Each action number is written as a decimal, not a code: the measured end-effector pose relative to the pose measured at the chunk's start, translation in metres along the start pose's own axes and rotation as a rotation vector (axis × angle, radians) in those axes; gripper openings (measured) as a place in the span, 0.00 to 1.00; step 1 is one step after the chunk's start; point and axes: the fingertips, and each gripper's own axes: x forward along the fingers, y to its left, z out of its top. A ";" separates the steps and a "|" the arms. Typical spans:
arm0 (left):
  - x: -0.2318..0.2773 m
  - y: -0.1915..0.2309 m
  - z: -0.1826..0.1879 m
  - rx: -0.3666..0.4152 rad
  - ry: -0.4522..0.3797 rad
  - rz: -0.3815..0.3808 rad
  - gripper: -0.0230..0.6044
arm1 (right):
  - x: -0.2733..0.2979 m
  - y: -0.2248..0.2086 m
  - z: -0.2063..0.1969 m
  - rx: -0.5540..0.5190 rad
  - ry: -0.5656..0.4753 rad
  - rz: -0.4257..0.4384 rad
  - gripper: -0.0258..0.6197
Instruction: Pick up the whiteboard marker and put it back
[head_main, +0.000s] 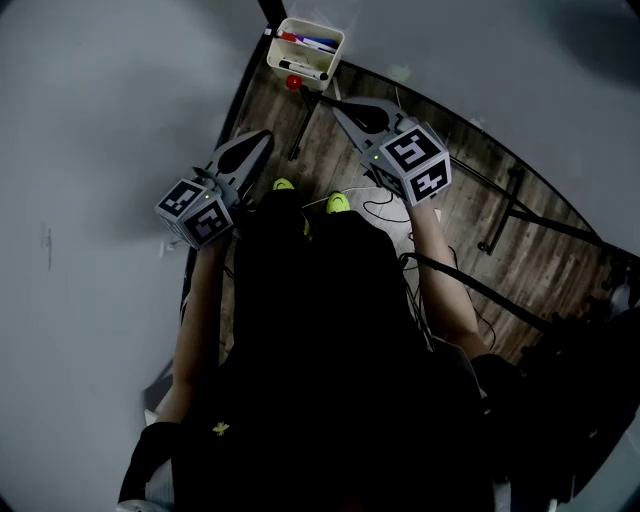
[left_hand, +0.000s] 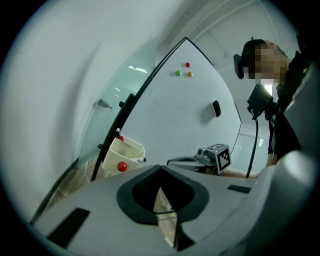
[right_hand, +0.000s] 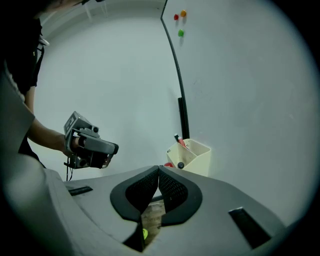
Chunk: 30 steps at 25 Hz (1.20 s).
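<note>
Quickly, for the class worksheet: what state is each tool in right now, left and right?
Left tool: closed, nothing between its jaws.
Right tool: closed, nothing between its jaws.

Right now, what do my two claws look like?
Both the left claw and right claw are grey tapered wedges with black pads. Each carries a cube of black-and-white square markers. You wear a dark top.
</note>
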 end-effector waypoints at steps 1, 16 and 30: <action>-0.001 -0.001 -0.001 -0.005 0.003 -0.002 0.07 | -0.001 0.002 -0.004 0.010 0.003 -0.001 0.04; -0.035 -0.013 -0.025 -0.024 0.004 -0.074 0.07 | -0.009 0.052 -0.025 0.044 0.017 -0.038 0.04; -0.149 -0.009 -0.030 -0.007 -0.004 -0.176 0.07 | 0.003 0.158 -0.006 0.024 -0.004 -0.154 0.04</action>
